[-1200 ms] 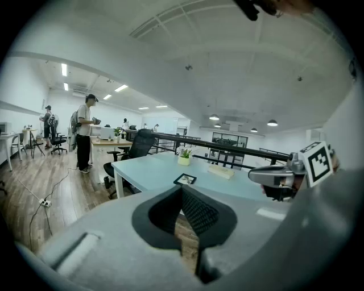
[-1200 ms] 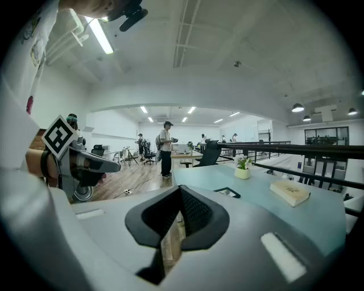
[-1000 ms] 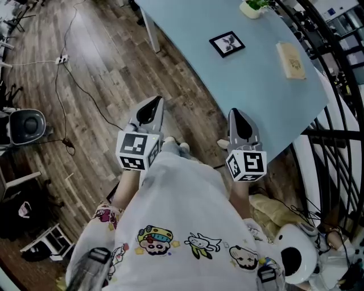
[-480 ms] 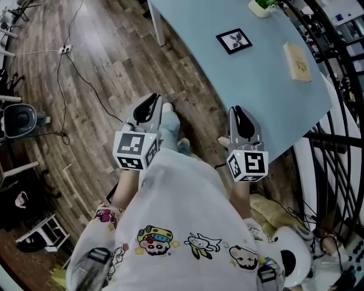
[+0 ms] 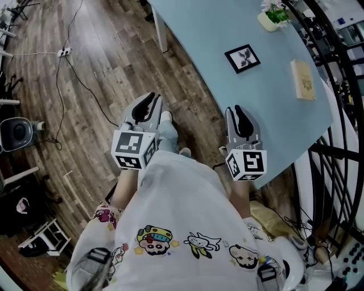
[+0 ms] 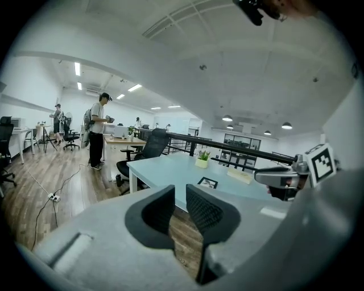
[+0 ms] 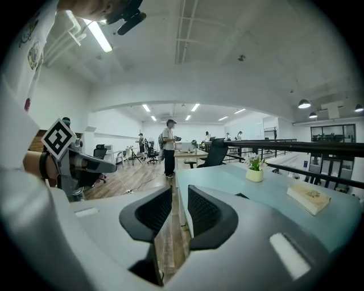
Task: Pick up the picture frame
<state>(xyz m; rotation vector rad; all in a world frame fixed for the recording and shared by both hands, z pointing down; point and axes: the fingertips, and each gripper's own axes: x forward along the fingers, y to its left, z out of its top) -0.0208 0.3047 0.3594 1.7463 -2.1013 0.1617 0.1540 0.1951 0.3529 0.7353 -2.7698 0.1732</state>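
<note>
The picture frame [image 5: 243, 58] is a small black square frame lying flat on the light blue table [image 5: 205, 34], far ahead of both grippers. It also shows beyond the left jaws as a dark square [image 6: 207, 182]; in the right gripper view only a dark corner [image 7: 242, 195] peeks past a jaw. My left gripper [image 5: 149, 102] hangs over the wooden floor, short of the table. My right gripper [image 5: 239, 111] is at the table's near edge. Both have just been opening, stand slightly parted and hold nothing [image 6: 180, 194] [image 7: 180, 196].
A potted plant [image 5: 273, 17] and a book [image 5: 303, 79] sit on the table beyond the frame. A black railing [image 5: 335, 131] runs along the right. Cables and a power strip [image 5: 62, 54] lie on the floor. A person [image 6: 98, 131] and an office chair [image 6: 151, 148] stand beyond the table.
Both grippers have moved forward toward the table, and their jaws have parted from shut. The picture frame and table now sit lower and nearer in the head view.
</note>
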